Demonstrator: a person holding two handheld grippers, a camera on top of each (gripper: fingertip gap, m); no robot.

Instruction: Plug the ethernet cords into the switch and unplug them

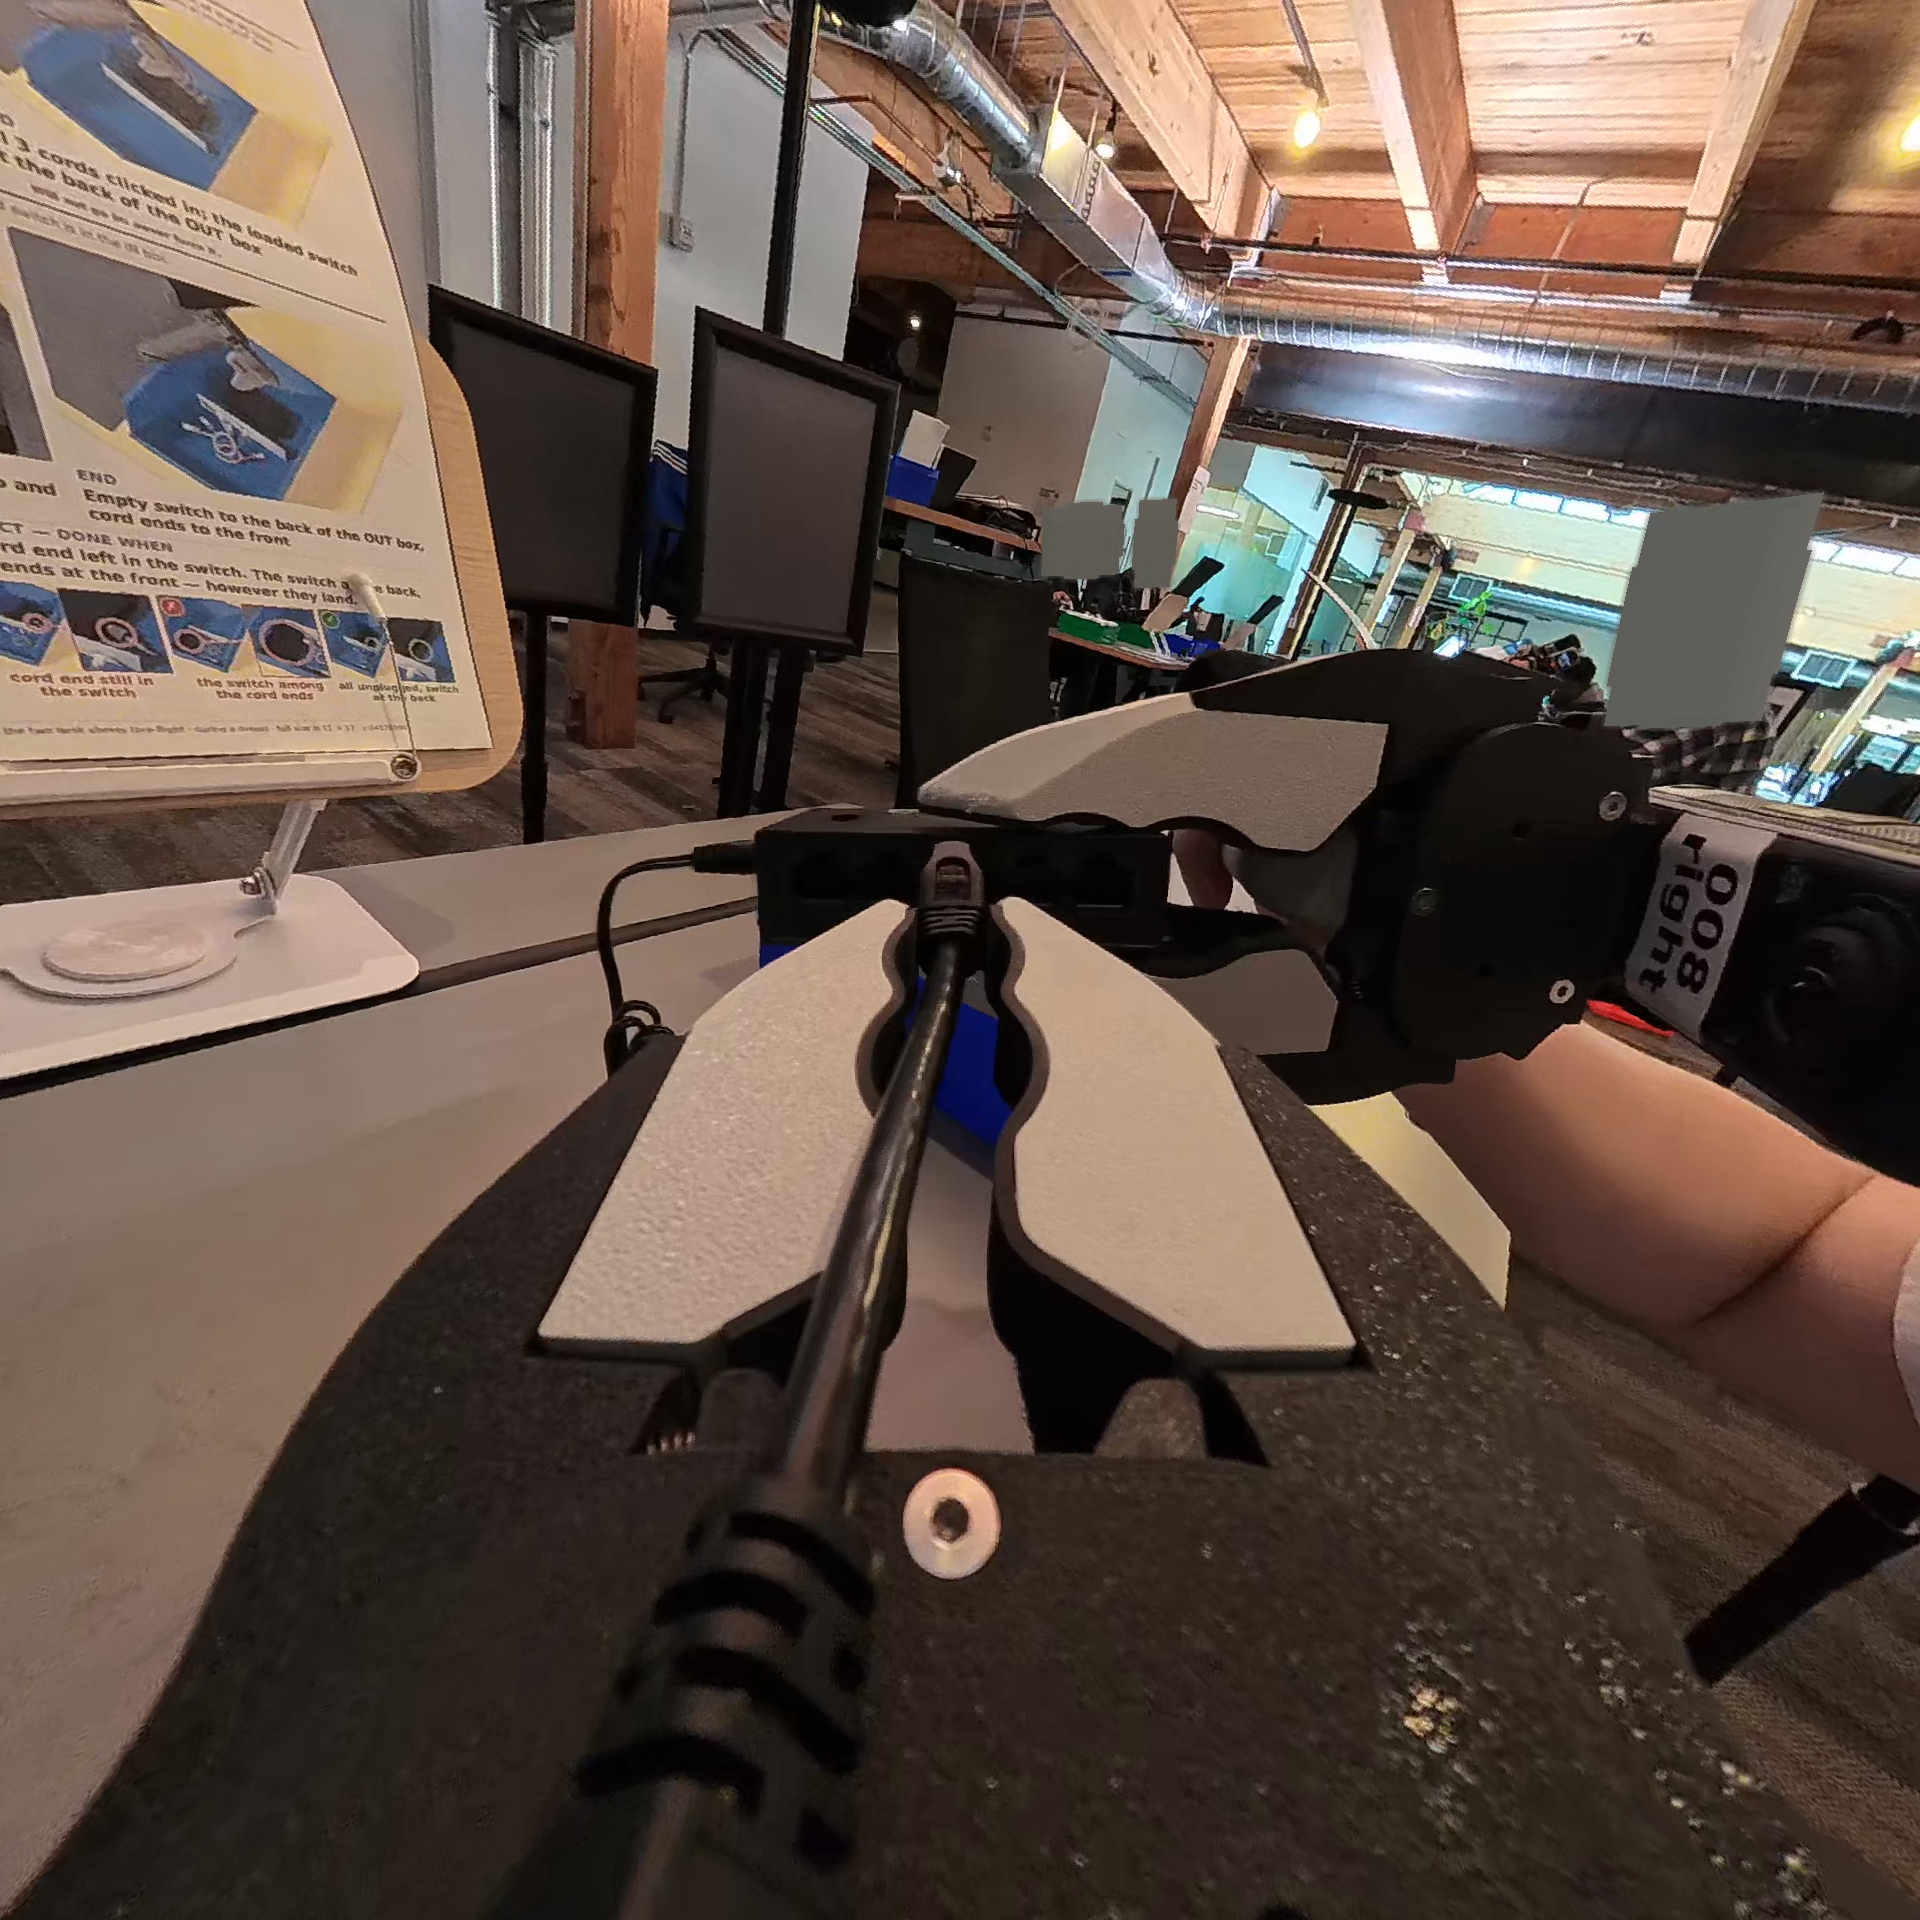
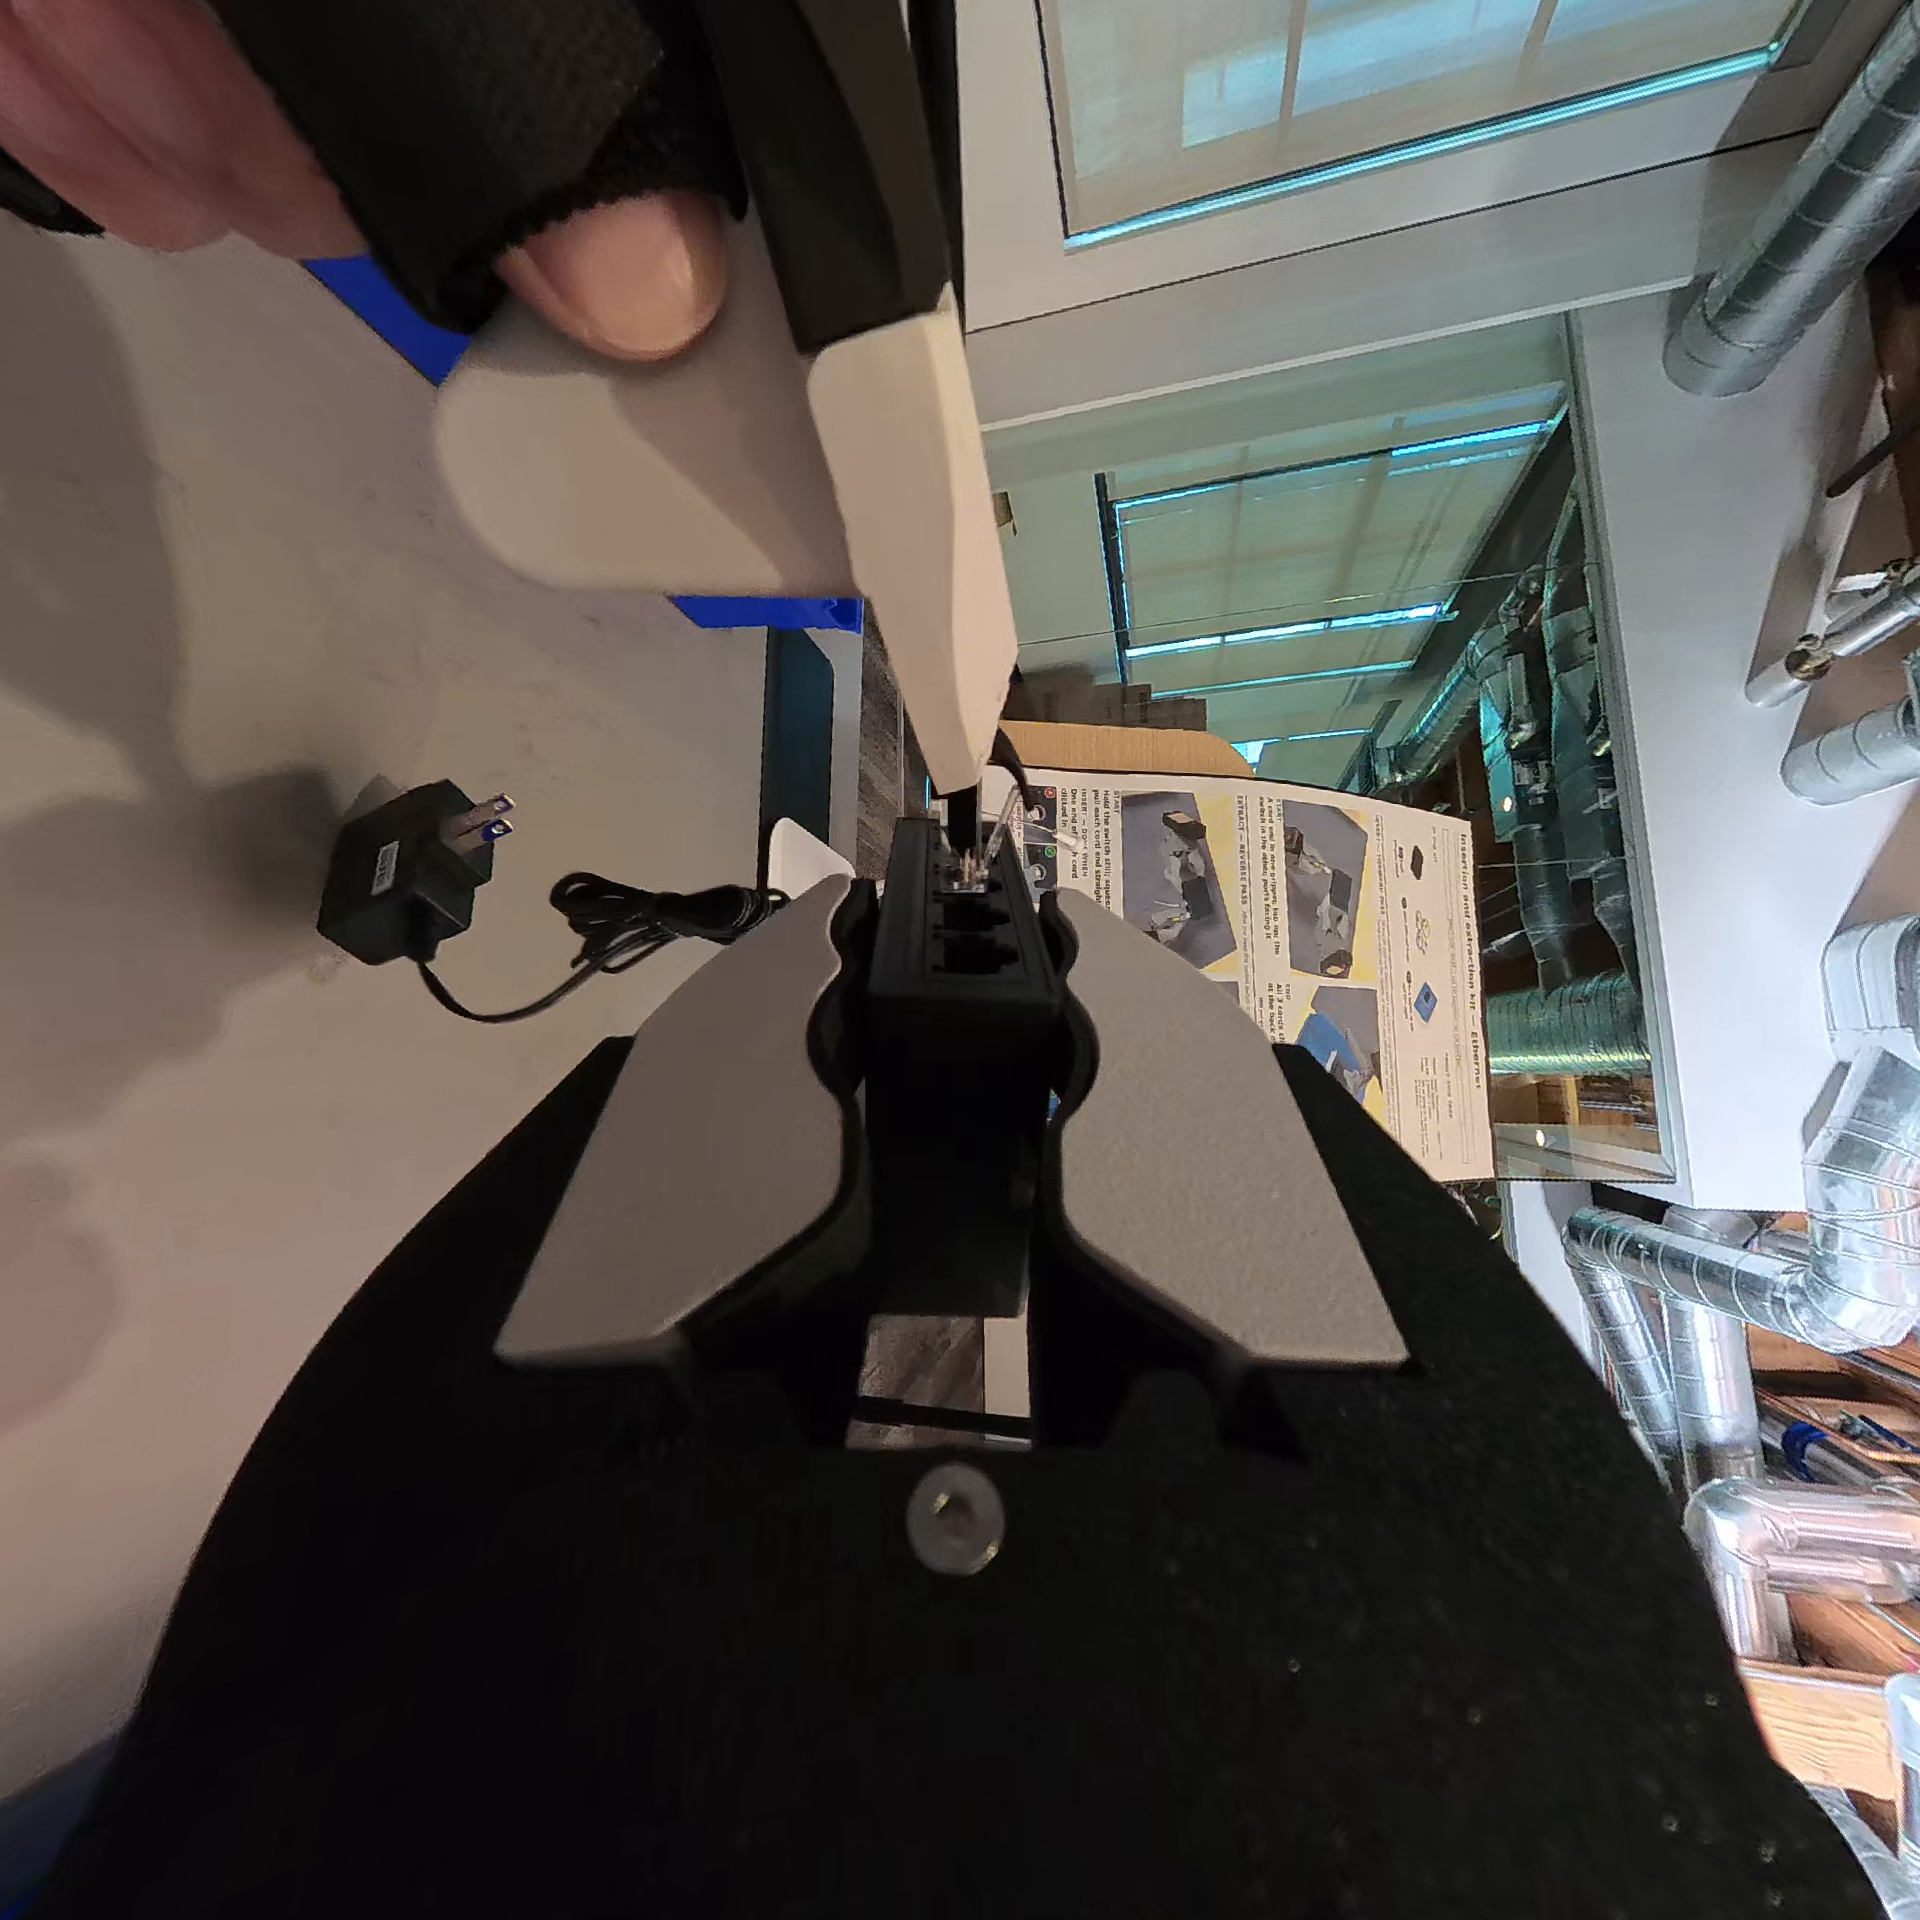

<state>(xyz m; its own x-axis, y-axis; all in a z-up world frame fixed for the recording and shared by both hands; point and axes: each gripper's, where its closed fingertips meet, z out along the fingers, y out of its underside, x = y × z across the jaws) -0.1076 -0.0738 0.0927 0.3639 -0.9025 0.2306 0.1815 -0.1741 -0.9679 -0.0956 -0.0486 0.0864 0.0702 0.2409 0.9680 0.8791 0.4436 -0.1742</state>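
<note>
Switch: a small black box (image 2: pixel 961 997) with a row of ports on one long face, pinched crosswise between the two grey fingers of the right tool (image 2: pixel 956 935); both pads press on its flat sides. In the left wrist view the same box (image 1: pixel 966 873) is held off the worktop, ports facing the left tool.
Ethernet cord: a black cord (image 1: pixel 904 1122) runs forward along the middle of the left tool (image 1: pixel 951 914). Its ribbed boot sits right at the fingertips, and the plug (image 1: pixel 948 868) reaches a port near the middle of the row. Whether it is fully seated cannot be told.
Left tool: nearly closed, its two grey fingers pinching the cord's boot from both sides. The cord's other plug end (image 1: pixel 748 1621) lies loose on the tool's black body, close to the camera.
Right tool: comes in from the right in the left wrist view, turned on its side, one finger above the switch and one below.
Power lead: a thin black wire (image 1: pixel 623 925) leaves the switch's end and runs to a black plug adapter (image 2: pixel 405 883) lying on the worktop.
Worktop: pale grey surface (image 1: pixel 208 1195) under both tools.
Blue box: a blue edge (image 1: pixel 961 1081) shows just below the switch.
Instruction sheet: an illustrated page on a stand (image 1: pixel 208 416), on the worktop to the left, well apart from the tools.
</note>
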